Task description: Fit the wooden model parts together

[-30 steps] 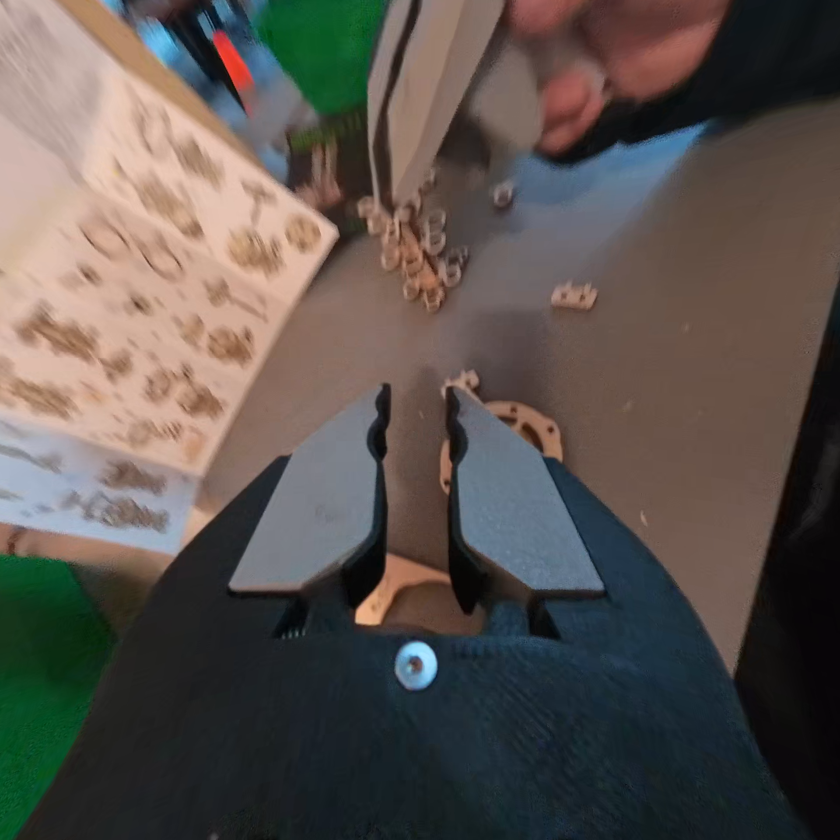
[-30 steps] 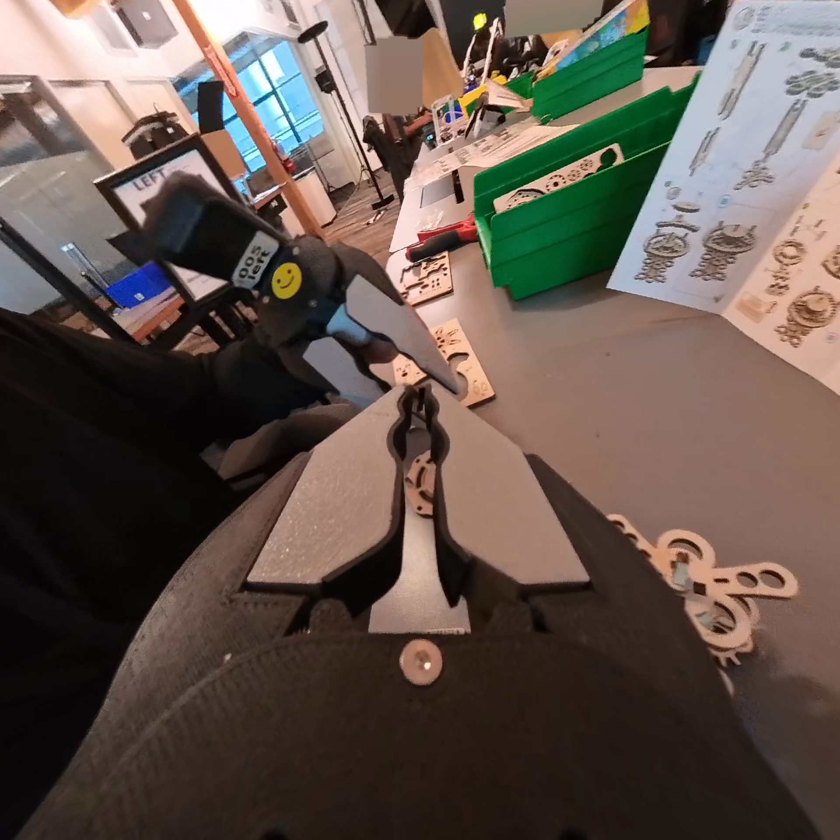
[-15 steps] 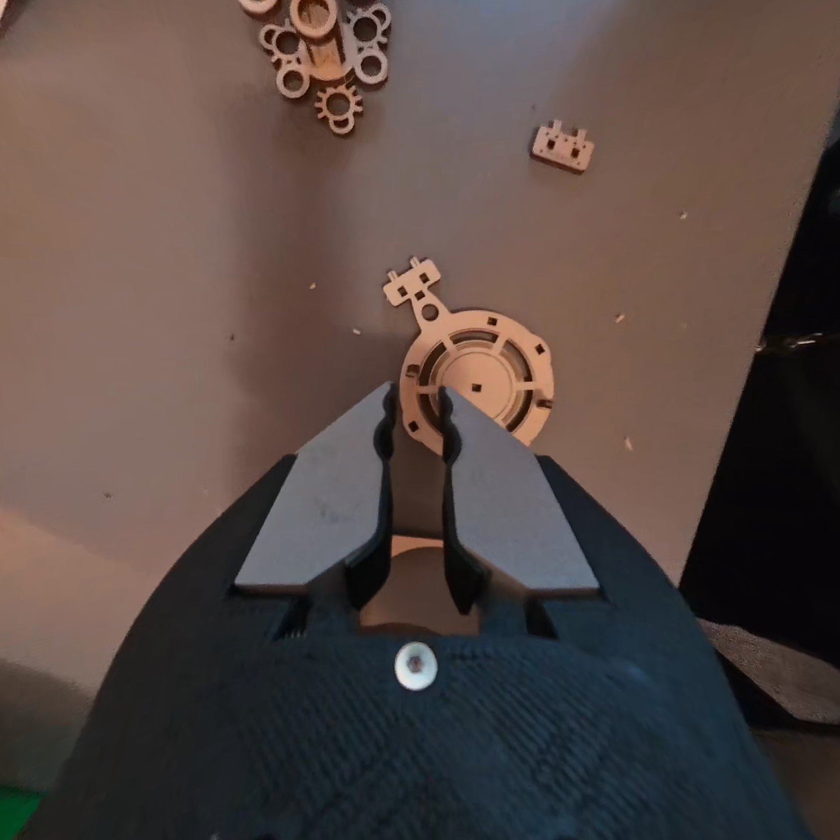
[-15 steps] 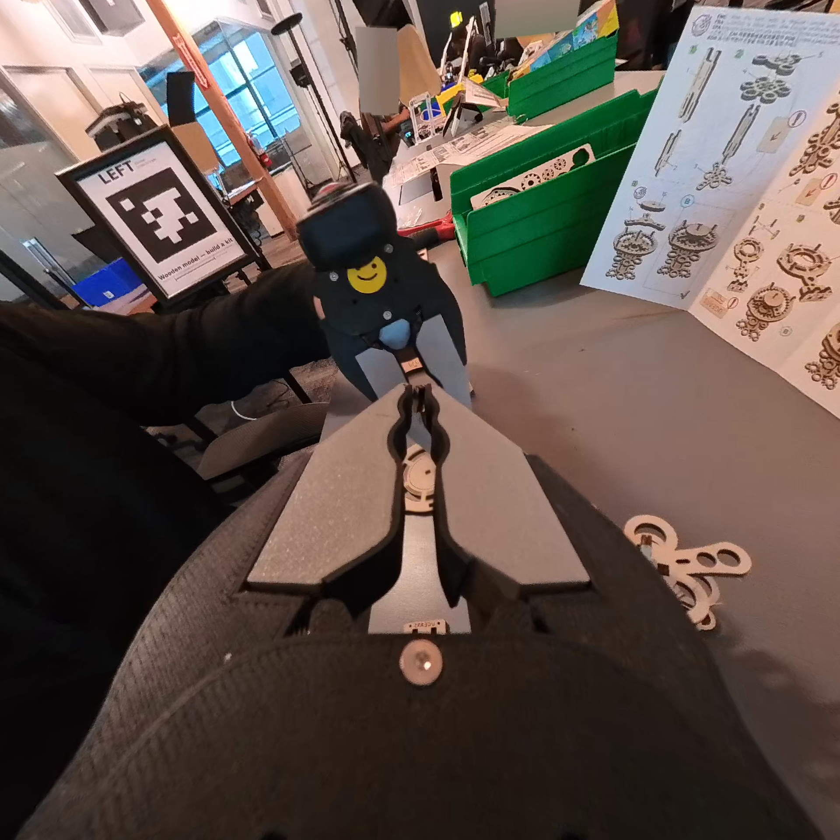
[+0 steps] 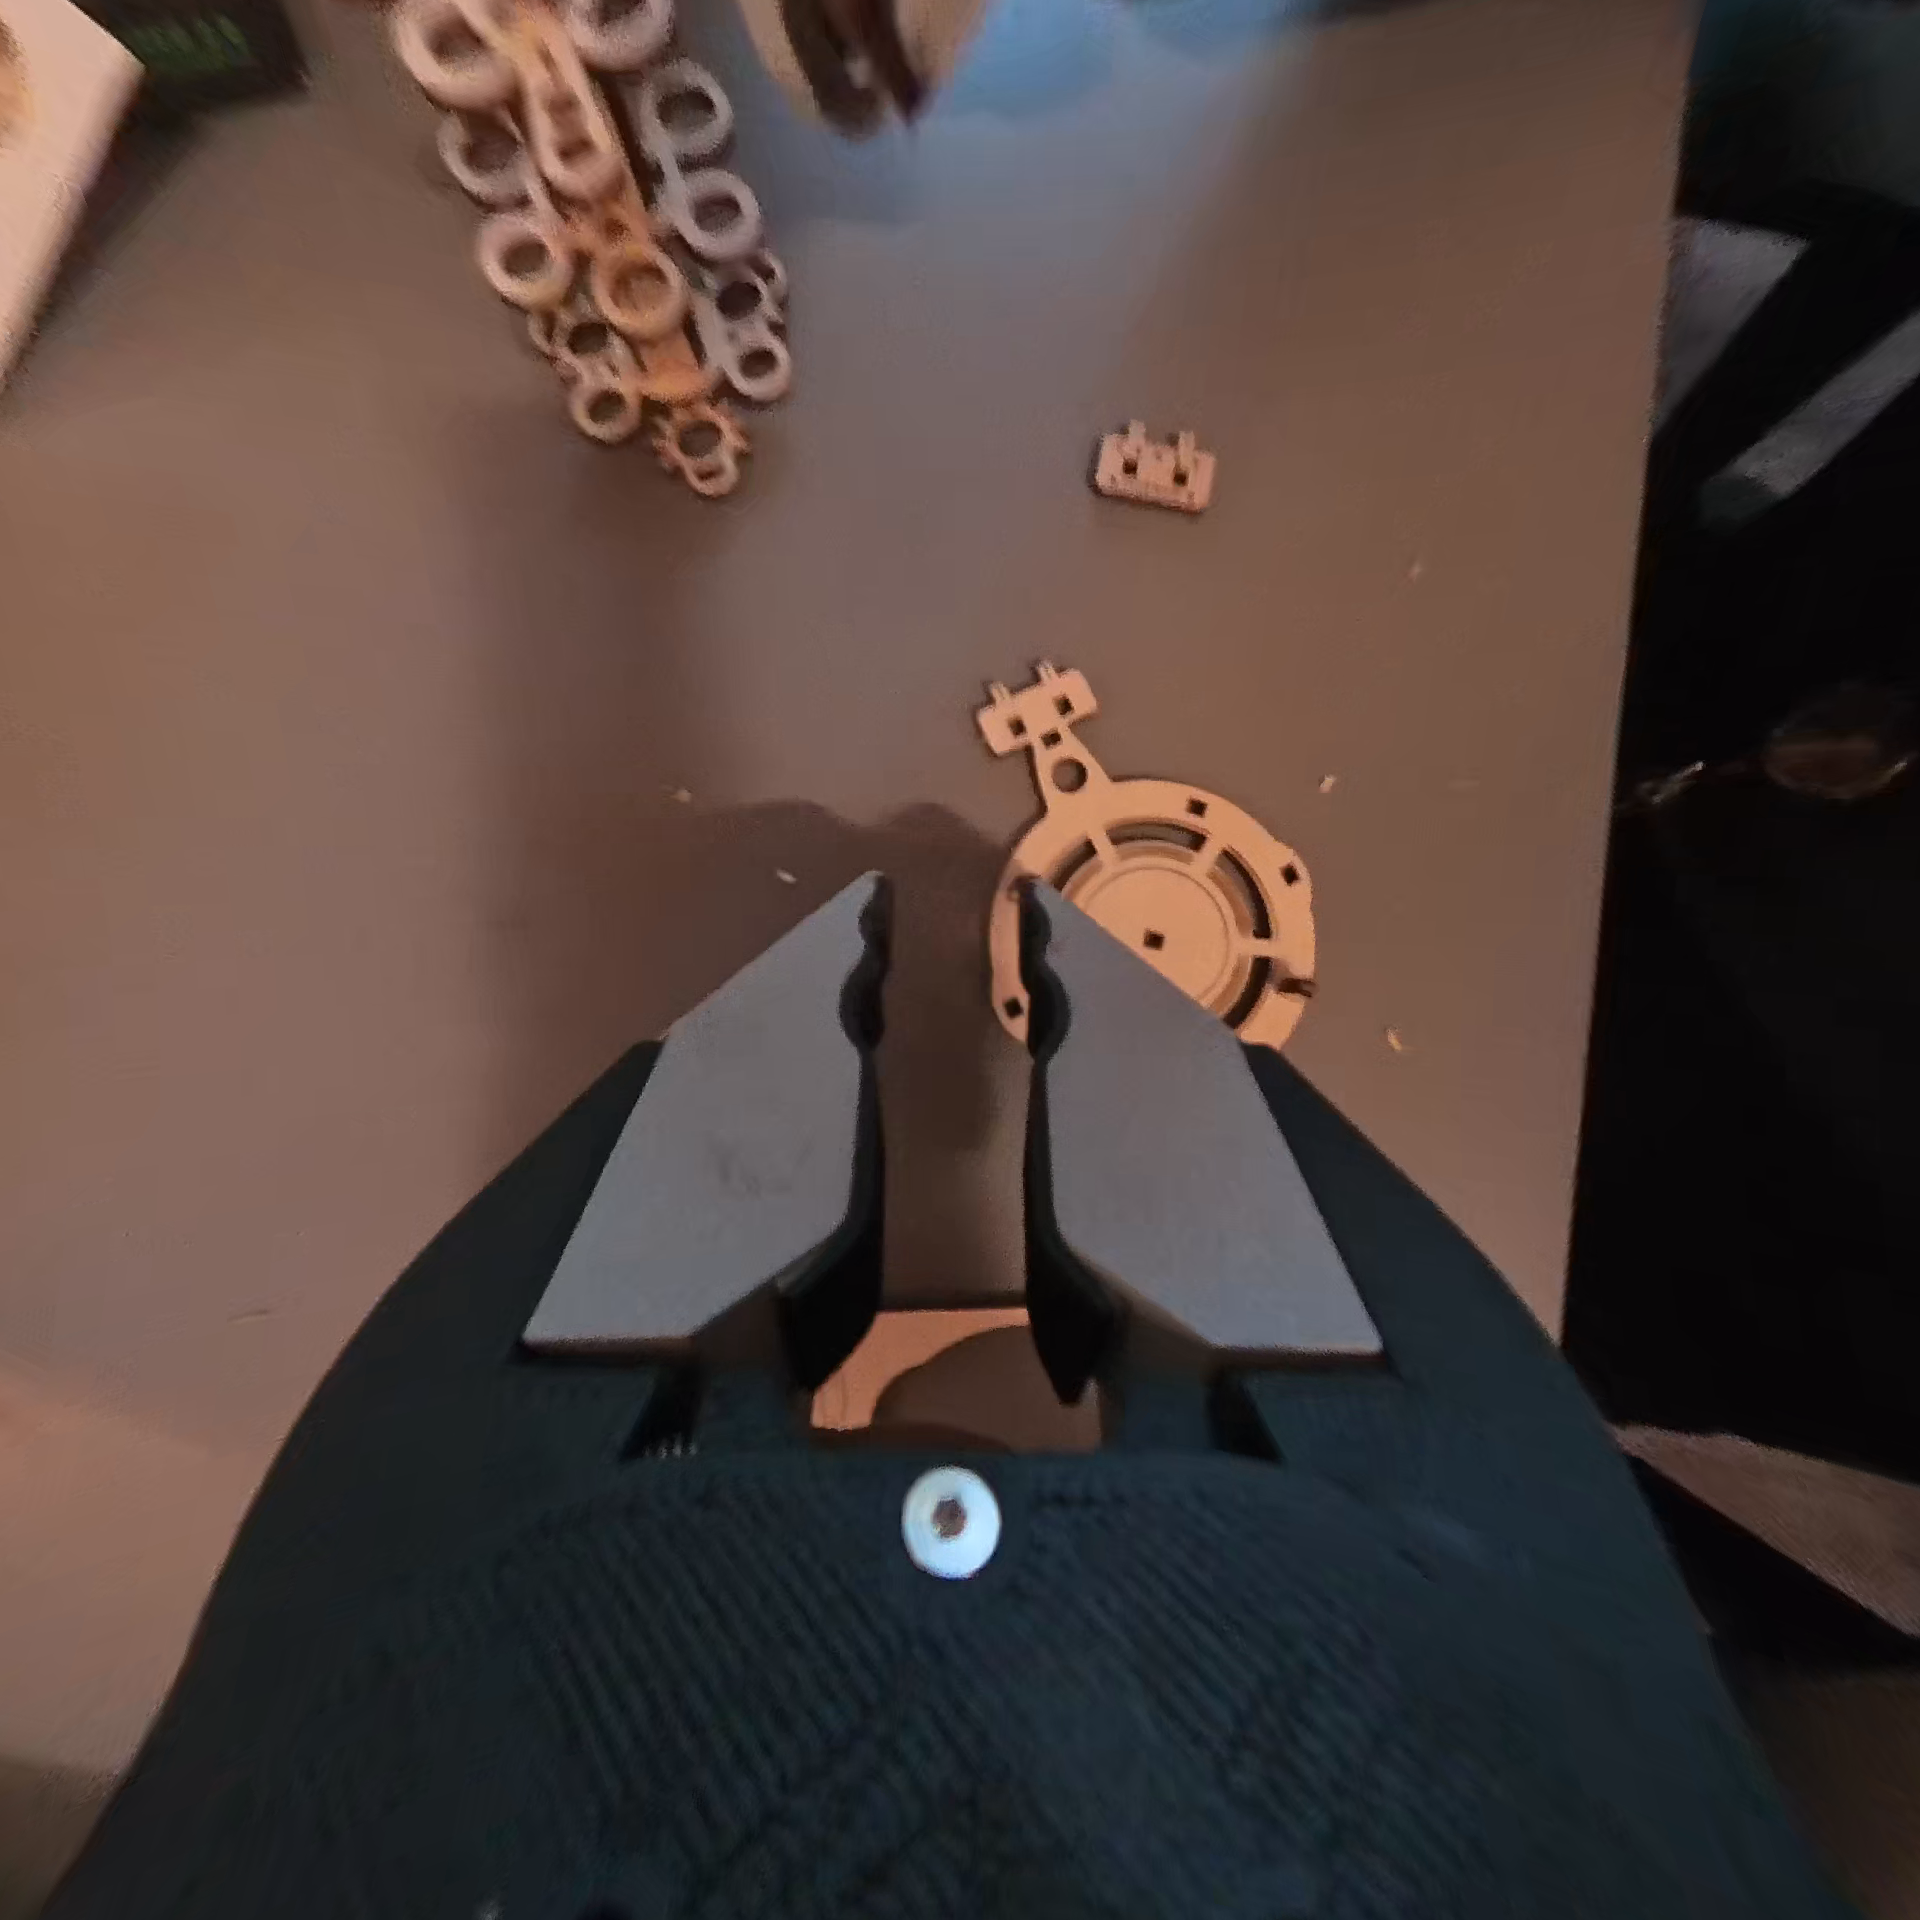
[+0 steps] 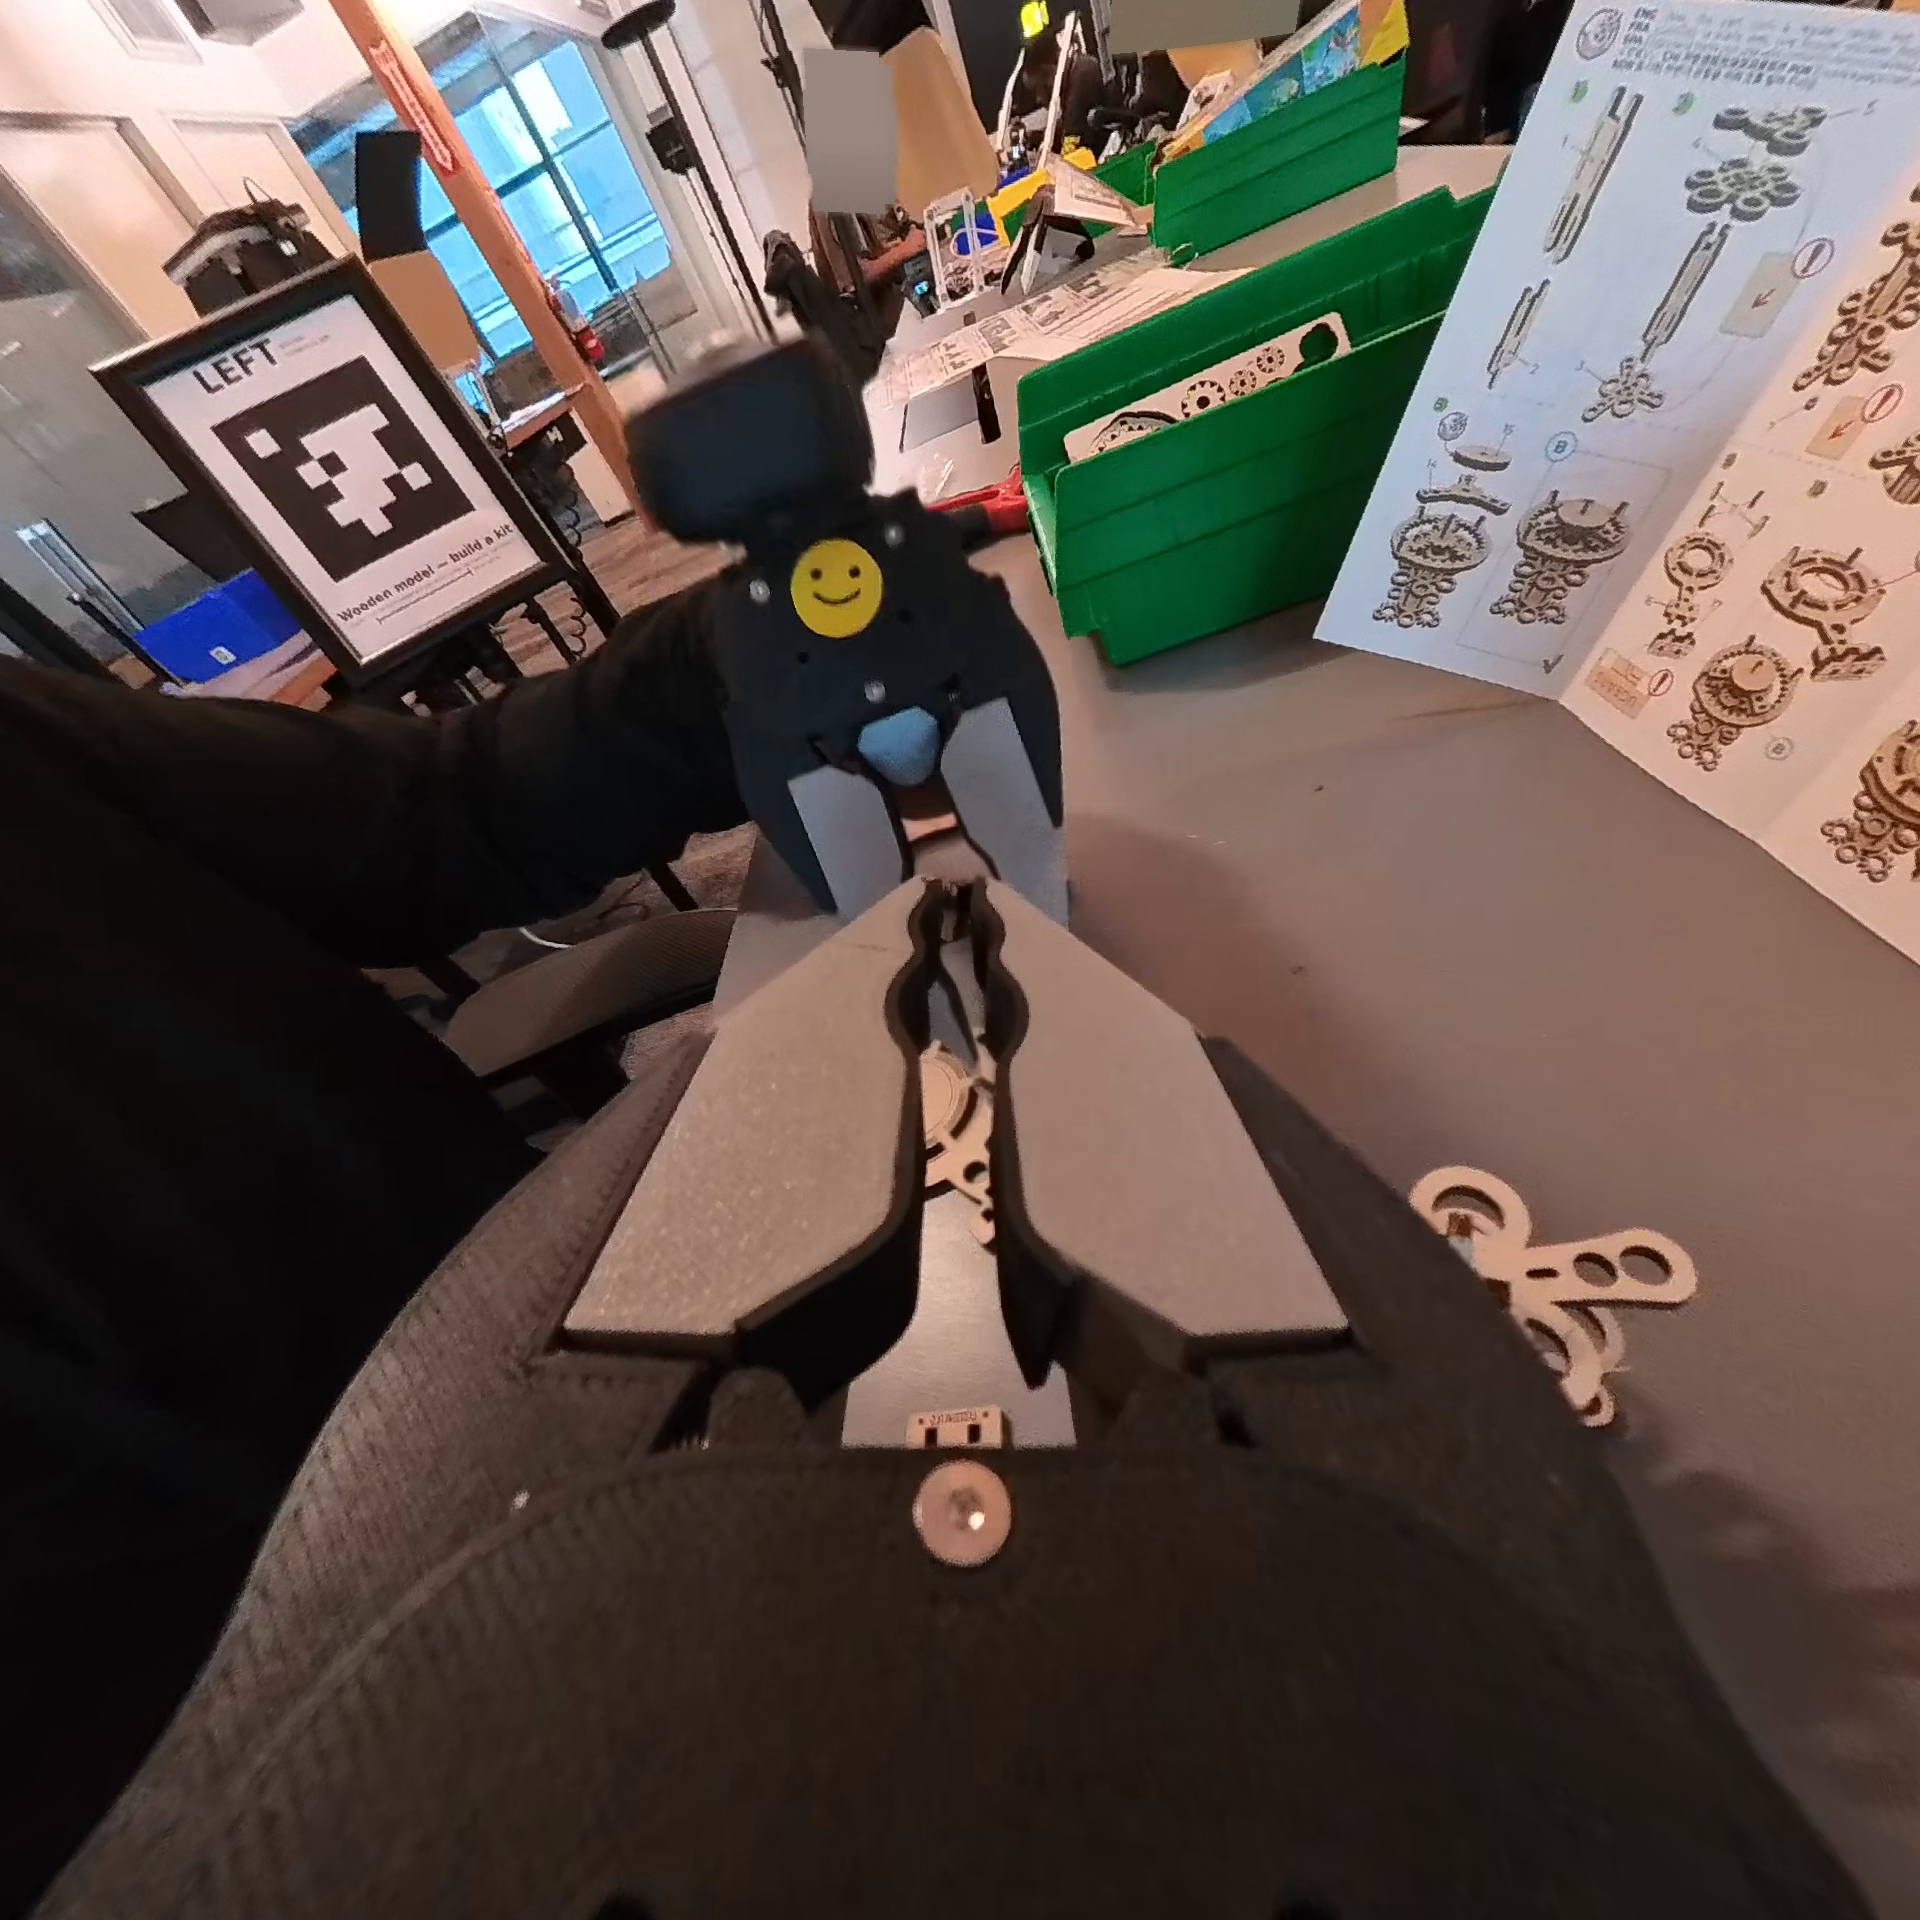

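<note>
A round wooden disc with a tabbed stem (image 5: 1153, 914) lies flat on the grey table (image 5: 312, 727). My left gripper (image 5: 951, 894) is open and empty just above the table. Its right finger (image 5: 1143, 1143) overlaps the disc's left edge, and the gap between the fingers is over bare table. A small tabbed wooden block (image 5: 1153, 473) lies beyond the disc. A cluster of ring-shaped parts (image 5: 613, 239) lies at the far left. My right gripper (image 6: 954, 891) is shut and empty, held above the disc (image 6: 951, 1101), facing the left gripper's fingers (image 6: 847, 831).
The table's edge (image 5: 1621, 727) runs close to the disc's right side. In the right wrist view, a folded instruction sheet (image 6: 1662, 468) stands at the right, green bins (image 6: 1195, 499) behind it, and a framed marker sign (image 6: 343, 488) off the table at the left. The ring cluster (image 6: 1538, 1278) lies right of my right gripper. Across from one pair of fingers to the other is roughly 11 cm. It is some 10 cm from my left tips to the small tabbed wooden block (image 5: 1153, 473).
The left gripper tilted down towards the table, then shifted left, so the disc now sits right of its fingertips. The right gripper stayed shut and nearly still.
</note>
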{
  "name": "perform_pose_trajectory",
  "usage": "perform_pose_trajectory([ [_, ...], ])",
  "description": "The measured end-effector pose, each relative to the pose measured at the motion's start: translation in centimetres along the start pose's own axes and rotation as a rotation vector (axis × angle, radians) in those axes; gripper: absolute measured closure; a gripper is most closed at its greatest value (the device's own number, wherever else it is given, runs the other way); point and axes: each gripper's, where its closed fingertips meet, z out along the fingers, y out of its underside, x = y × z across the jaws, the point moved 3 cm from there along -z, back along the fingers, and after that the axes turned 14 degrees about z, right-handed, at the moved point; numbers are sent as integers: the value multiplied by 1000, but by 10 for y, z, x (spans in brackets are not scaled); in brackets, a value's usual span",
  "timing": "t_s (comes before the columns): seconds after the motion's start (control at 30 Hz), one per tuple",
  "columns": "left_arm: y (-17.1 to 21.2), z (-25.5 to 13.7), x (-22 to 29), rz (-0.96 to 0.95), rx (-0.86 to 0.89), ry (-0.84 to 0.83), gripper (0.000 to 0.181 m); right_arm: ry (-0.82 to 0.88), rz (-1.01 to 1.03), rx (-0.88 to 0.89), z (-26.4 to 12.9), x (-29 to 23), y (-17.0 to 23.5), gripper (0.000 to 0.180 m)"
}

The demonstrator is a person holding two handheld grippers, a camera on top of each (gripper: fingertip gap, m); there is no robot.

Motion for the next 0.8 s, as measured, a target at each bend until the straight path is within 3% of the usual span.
perform_pose_trajectory([
  [0.17,-36,-28,-35,107,183,-232,160,4,-36,65,-4,-2,-8,179],
  [0.47,-73,-36,-54,211,454,-634,168,57,-14,317,-21,7,-33,179],
  [0.63,-65,-24,-50,339,324,-766,167,55,-13,332,-16,6,-33,180],
  [0.8,-73,-37,-50,319,417,-835,172,46,11,328,-15,9,-32,179],
])
